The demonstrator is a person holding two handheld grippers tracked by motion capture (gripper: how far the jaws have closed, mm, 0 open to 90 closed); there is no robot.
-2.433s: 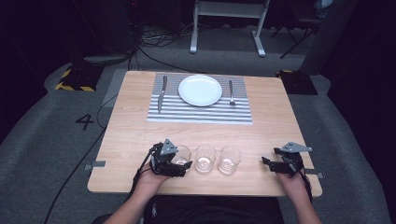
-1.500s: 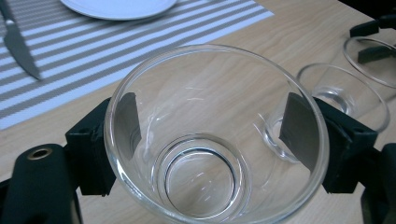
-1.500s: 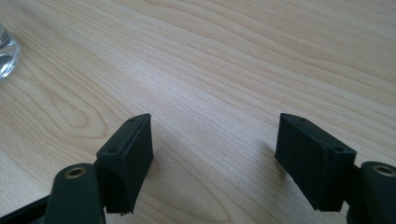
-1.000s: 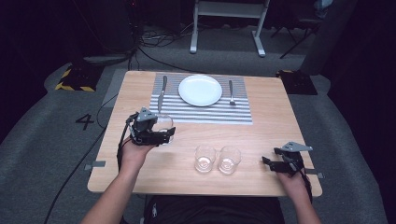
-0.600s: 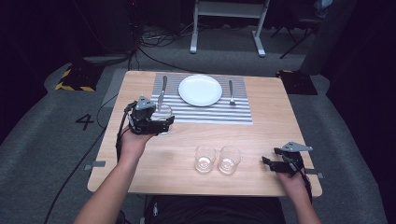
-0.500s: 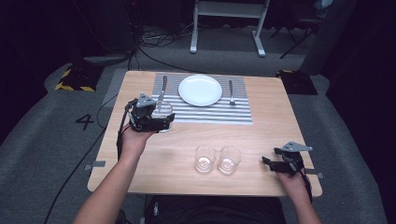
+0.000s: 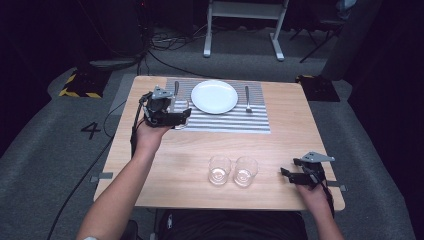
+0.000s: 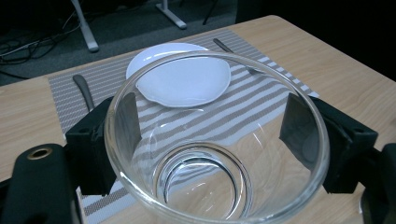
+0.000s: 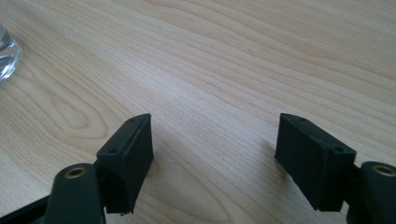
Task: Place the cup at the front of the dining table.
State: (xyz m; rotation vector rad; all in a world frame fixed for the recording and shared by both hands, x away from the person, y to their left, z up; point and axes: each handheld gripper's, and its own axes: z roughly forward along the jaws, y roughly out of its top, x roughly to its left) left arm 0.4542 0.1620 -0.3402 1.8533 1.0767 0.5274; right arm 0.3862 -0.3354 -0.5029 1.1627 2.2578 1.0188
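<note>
Left gripper (image 7: 176, 118) is what I watch first: from the high view it sits over the near-left corner of the striped placemat (image 7: 235, 120), with my hand (image 7: 149, 134) behind it and the forearm running back toward the near edge of the table (image 7: 165, 165). Its jaws are closed against a clear glass (image 8: 217, 140), one black pad pressed to each side of the wall, as the left gripper view makes plain. I look straight down into the glass there; its mouth faces the camera and its thick base ring shows through. I cannot tell whether the base touches the placemat or hangs just above it.

Beyond the glass lies the white plate (image 7: 214, 96) in the middle of the placemat, a knife (image 7: 175, 90) on its left and a fork (image 7: 247, 97) on its right.

My right gripper (image 7: 289, 175) rests low at the near-right part of the table, jaws spread wide with bare wood between them. Two more glasses (image 7: 233, 171) stand side by side, just to its left and well apart from the held one.
</note>
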